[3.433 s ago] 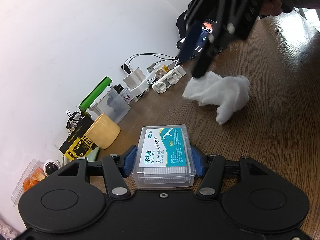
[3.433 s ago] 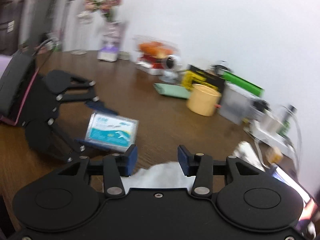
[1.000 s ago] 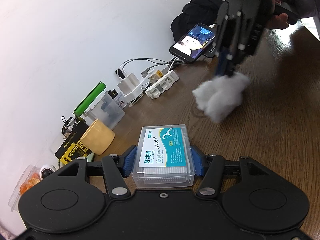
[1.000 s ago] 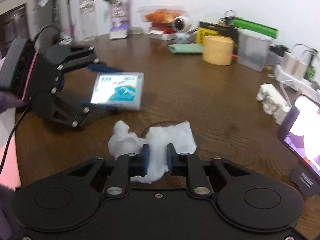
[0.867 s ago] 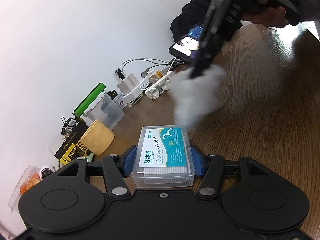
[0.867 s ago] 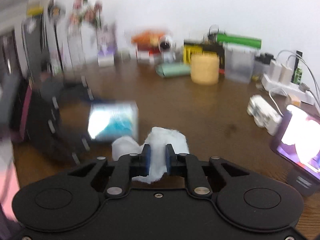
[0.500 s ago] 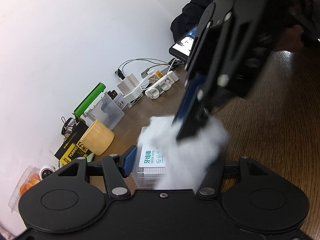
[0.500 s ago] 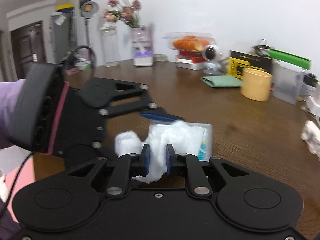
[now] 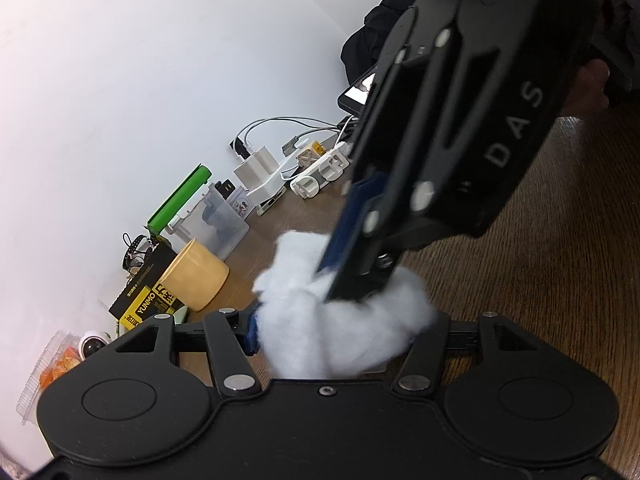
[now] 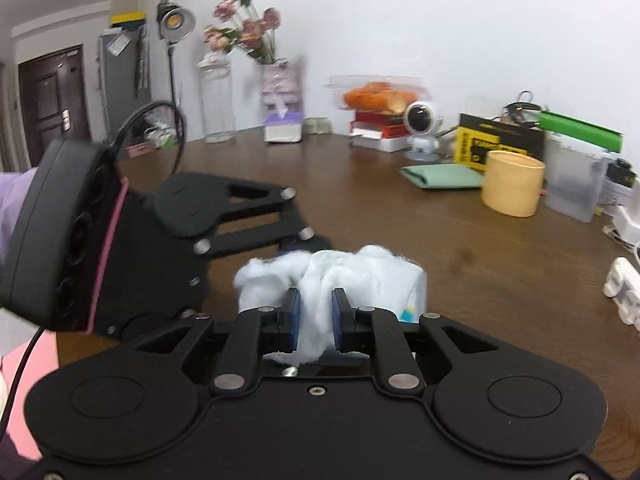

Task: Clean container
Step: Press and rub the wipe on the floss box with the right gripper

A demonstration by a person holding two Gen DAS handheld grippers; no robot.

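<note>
Right wrist view shows the container, a clear plastic box with a teal label, only as a corner and a strip of side wall at the right edge of the white cotton wad lying on top of it. It is held above the brown tabletop between the fingers of the left gripper, which is clamped on it from the left side of that view. The right gripper is pinched tight on the cotton wad and stands directly over the box, so the wiping surface lies straight below and just ahead of its fingertips. The box's long axis appears to run across the right gripper's line of approach, though the wad hides most of it. Judged from this, wiping calls for strokes along the lid while the left gripper holds it steady. Left wrist view adds the steep downward tilt of the right gripper and the wad spread across the whole lid; the container itself is entirely hidden there. A yellow cup stands well apart near the wall.
</note>
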